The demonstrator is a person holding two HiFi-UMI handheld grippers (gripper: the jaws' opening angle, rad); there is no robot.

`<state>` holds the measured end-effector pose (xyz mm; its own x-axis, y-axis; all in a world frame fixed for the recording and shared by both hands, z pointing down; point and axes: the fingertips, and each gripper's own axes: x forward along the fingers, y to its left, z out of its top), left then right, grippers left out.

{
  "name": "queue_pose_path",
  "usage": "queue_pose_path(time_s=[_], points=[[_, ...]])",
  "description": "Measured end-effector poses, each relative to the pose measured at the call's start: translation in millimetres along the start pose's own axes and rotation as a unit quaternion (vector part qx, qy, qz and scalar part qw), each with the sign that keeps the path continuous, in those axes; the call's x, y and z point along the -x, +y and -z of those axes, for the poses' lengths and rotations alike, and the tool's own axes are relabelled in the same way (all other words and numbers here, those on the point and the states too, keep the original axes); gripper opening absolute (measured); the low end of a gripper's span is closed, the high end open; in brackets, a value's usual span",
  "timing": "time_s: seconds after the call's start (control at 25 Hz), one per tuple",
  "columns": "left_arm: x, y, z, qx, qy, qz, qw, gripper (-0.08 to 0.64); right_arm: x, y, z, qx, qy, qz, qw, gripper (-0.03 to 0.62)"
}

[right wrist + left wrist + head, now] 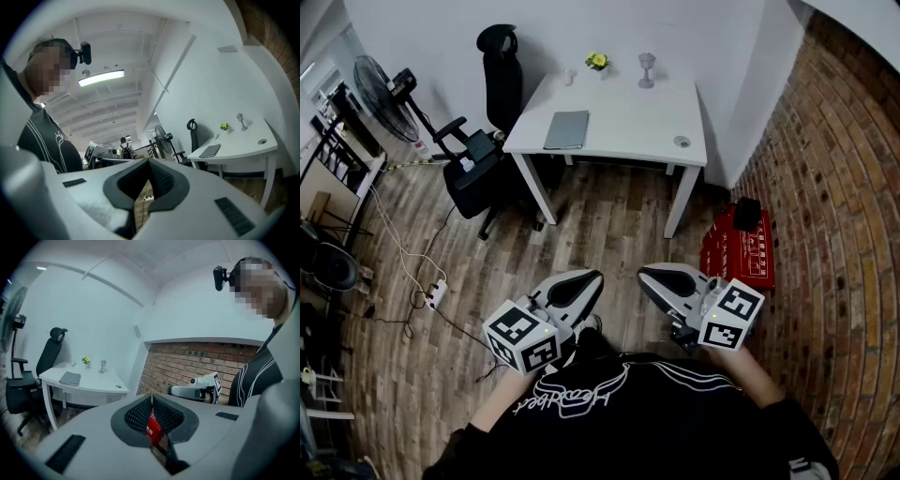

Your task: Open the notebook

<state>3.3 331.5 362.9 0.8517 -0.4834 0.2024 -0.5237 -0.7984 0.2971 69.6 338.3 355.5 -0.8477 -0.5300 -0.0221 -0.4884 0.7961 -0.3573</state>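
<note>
1. Head view, nearest: black shirt [609,412] with white script lettering across the chest. It appears upside down from here and cannot be read with certainty.
2. Left gripper [592,278], held close to the body: jaws clenched together on nothing. The red showing through their slit in the left gripper view is the crate beyond.
3. Right gripper [645,275], beside it: jaws likewise closed and empty. Marker cubes [523,336] carry black-and-white square patterns and no words.
4. Floor: a loose cable [398,246] and power strip [437,294] lie to the left of the walking line, a likely trip or snag hazard on the approach.
5. Red crate [736,251], by the brick wall: white print, too small to read.
6. Office chair [487,141], at the table's left side: it may crowd the left arm.
7. Table [628,131], well apart from both grippers.
8. Notebook [567,129]: grey, shut, lying flat near the table's left front edge, with no label visible. Judged risks:
   - jaws not spread before contact could shove it off that edge
   - pads could catch several pages rather than the cover alone
9. Goblet [647,69] and flower [597,61], at the rear of the table: an overreach could tip either one.
</note>
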Motion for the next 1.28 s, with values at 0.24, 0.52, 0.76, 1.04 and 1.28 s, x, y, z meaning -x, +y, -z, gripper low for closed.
queue_pose_path(time_s=[0.24,0.52,0.76,1.04,1.28], points=[[-5,-23,1,-0.011,0.004,0.002,0.9999,0.04,25,6,-1,-0.002,-0.008,0.012,1.0,0.002],[-9,-26,1,-0.034,0.011,-0.007,0.9993,0.043,44,5,-3,-0.012,-0.039,0.036,0.999,0.003],[-13,-3,-2,-0.04,0.005,-0.025,0.9989,0.178,37,-4,3,-0.016,-0.033,0.046,0.998,0.003],[-34,52,-8,-0.034,0.017,-0.021,0.999,0.235,7,-42,3,-0.03,-0.021,0.064,0.997,0.003],[-66,127,-19,-0.02,0.031,-0.017,0.9992,0.244,-45,-100,-5,-0.047,-0.011,0.072,0.996,0.003]])
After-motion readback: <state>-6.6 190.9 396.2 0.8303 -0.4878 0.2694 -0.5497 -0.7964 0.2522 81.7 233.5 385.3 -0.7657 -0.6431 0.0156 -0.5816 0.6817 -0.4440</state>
